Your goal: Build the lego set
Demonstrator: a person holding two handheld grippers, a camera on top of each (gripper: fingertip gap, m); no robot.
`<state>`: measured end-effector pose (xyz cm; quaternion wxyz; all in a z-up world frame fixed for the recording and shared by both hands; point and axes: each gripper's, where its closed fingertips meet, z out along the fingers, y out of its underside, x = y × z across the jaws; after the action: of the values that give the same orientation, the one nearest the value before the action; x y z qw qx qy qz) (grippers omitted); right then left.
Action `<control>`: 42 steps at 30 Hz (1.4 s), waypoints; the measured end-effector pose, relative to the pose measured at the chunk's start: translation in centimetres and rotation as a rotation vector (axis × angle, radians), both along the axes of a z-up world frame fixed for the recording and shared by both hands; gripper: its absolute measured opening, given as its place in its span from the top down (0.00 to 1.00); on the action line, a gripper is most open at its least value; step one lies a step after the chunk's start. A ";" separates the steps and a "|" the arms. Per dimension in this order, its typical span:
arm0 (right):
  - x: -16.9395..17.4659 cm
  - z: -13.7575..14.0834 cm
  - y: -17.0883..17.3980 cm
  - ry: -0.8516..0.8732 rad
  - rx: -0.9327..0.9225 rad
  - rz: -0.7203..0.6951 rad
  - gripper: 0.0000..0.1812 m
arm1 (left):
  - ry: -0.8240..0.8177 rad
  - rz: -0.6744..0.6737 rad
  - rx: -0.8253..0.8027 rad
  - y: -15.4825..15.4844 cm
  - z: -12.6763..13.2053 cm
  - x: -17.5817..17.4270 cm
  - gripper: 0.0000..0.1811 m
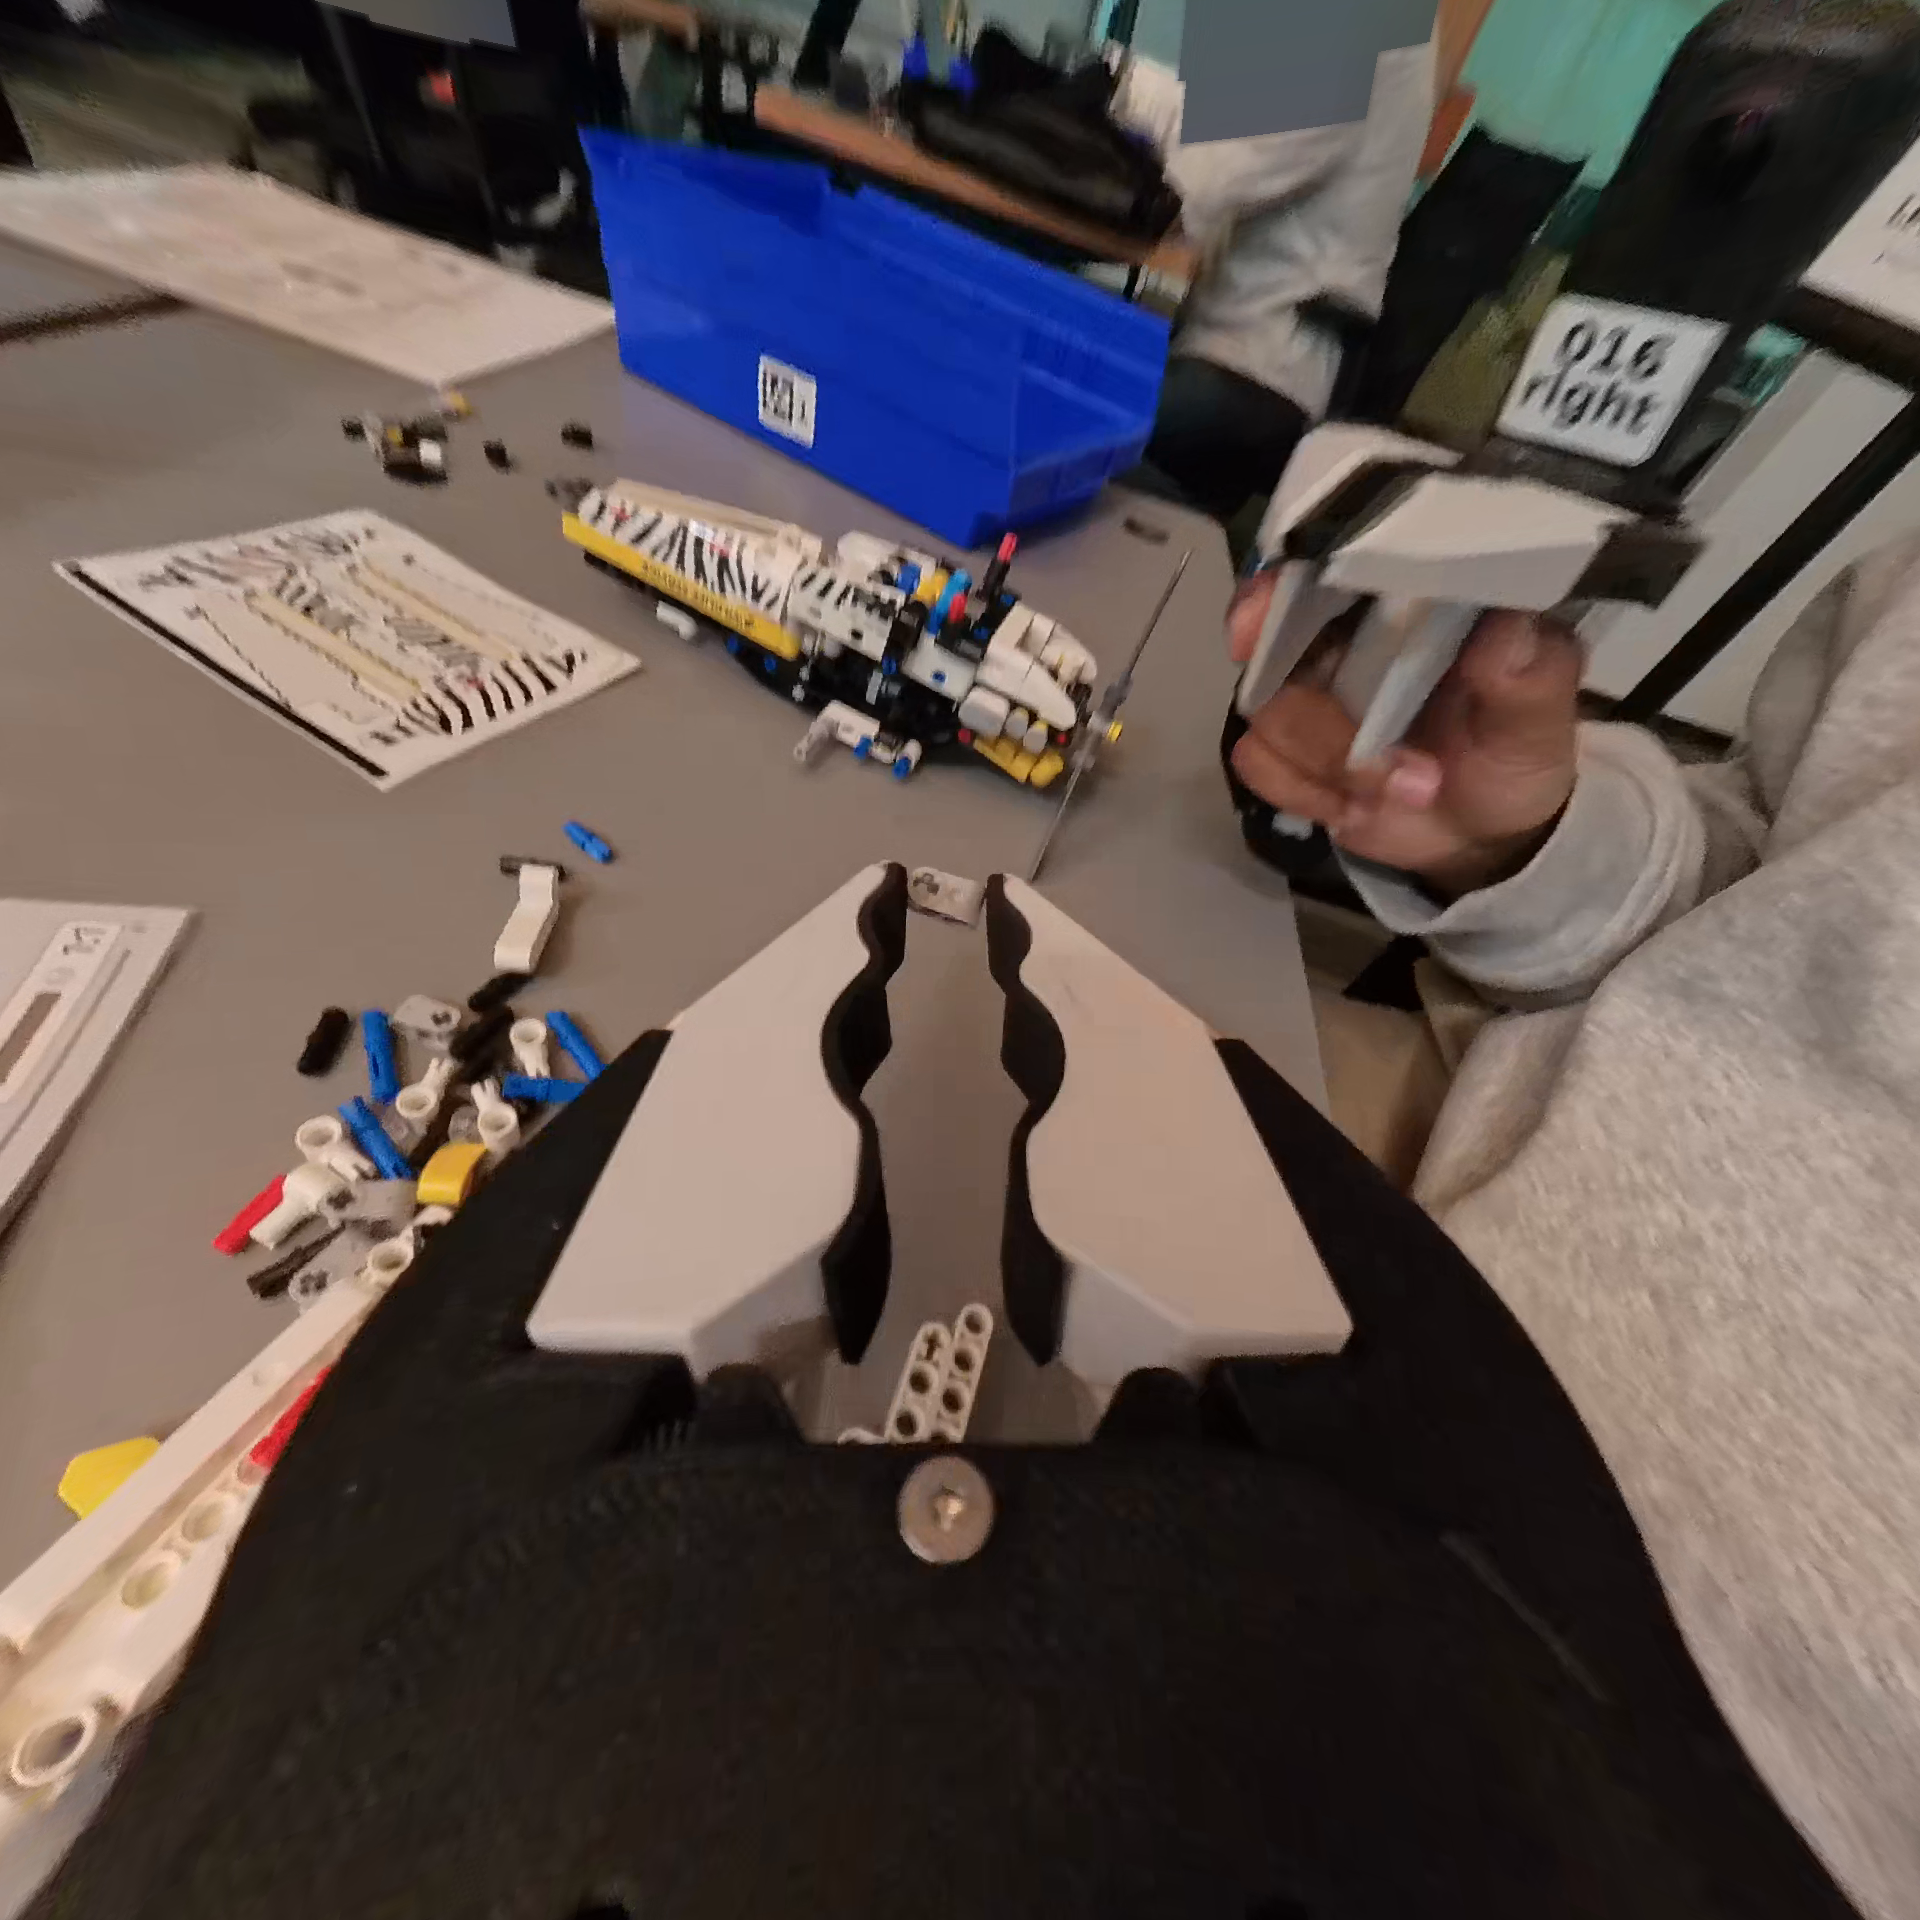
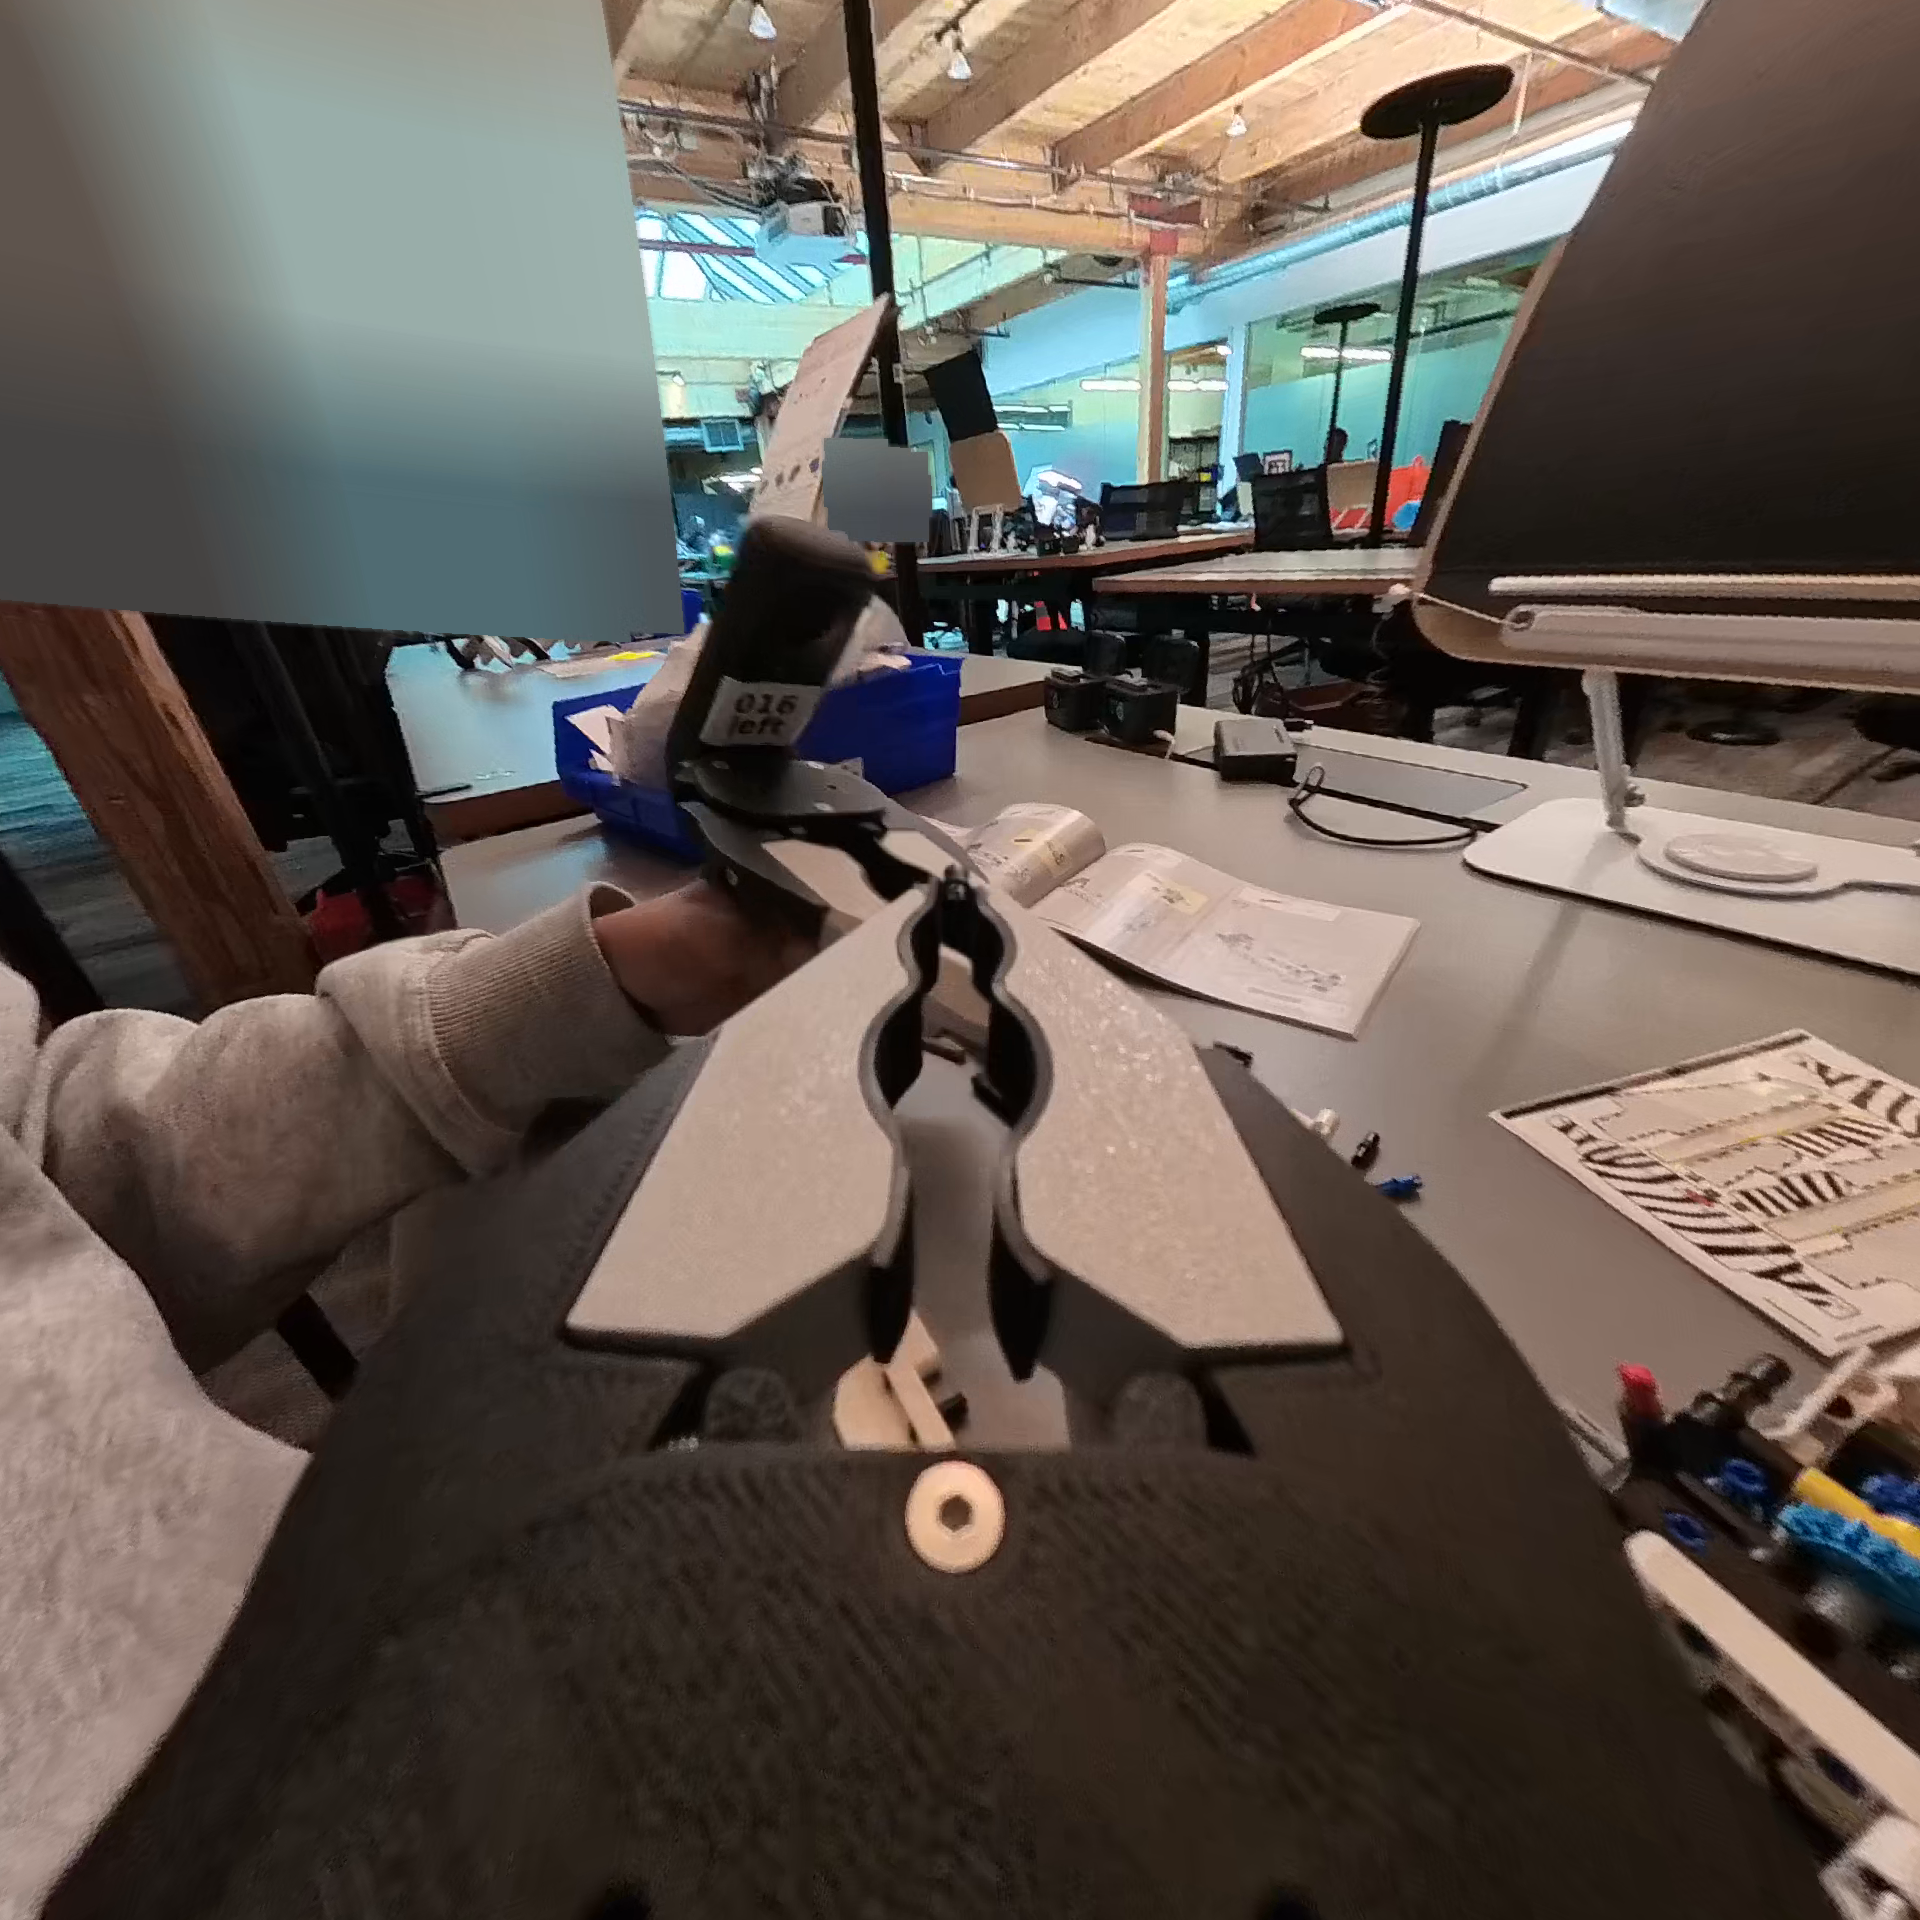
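My left gripper [image 1: 945, 899] is shut on a small grey lego piece [image 1: 943, 896], held at its fingertips above the grey table [image 1: 727, 831]. My right gripper [image 2: 954, 904] is shut on a small black piece [image 2: 954, 889] at its tips. In the left wrist view it hangs at the right [image 1: 1309, 732], held by a hand, off the table's edge. The zebra-striped white, yellow and black lego plane [image 1: 831, 623] lies mid-table, ahead of my left gripper; it also shows in the right wrist view [image 2: 1787, 1507]. The left gripper [image 2: 925, 868] shows just behind my right fingertips.
Loose blue, white, black, red and yellow pieces [image 1: 416, 1101] lie at the left. A sticker sheet [image 1: 343, 634] lies farther back. A blue bin [image 1: 873, 343] stands behind the plane. A white beam [image 1: 125, 1579] lies bottom left. An open booklet [image 2: 1216, 935] and a monitor stand [image 2: 1704, 862] are across the table. My right fingertips sit around 8 cm from my left ones.
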<state>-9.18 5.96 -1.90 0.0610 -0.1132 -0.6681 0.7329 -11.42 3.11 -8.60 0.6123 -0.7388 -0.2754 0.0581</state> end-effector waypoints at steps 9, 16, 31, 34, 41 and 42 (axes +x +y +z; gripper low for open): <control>-2.3 -5.4 -0.9 -0.159 0.254 -0.080 0.99 | 0.066 -0.019 0.136 -0.9 1.7 0.3 0.93; -2.8 -13.8 0.3 -0.168 0.773 -0.136 0.99 | 0.111 0.019 0.197 -1.9 2.9 0.1 0.93; -2.8 -8.3 -1.2 -0.114 0.513 -0.145 0.89 | 0.152 -0.026 0.261 -1.5 4.2 1.0 0.93; -1.5 -5.1 -2.6 -0.213 0.281 -0.019 0.90 | 0.148 -0.121 0.362 -0.9 5.5 2.4 0.93; 0.9 -0.8 -3.3 -0.669 -0.180 0.398 0.90 | 0.115 -0.258 0.472 0.5 6.9 4.3 0.93; 1.0 -0.4 -3.0 -0.725 -0.233 0.447 0.92 | 0.117 -0.259 0.458 0.7 6.7 4.3 0.93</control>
<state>-8.14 2.91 -2.30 -0.3506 -0.2221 -0.5672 0.7113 -7.14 3.86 -1.93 0.7808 -0.6053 -0.1490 -0.0420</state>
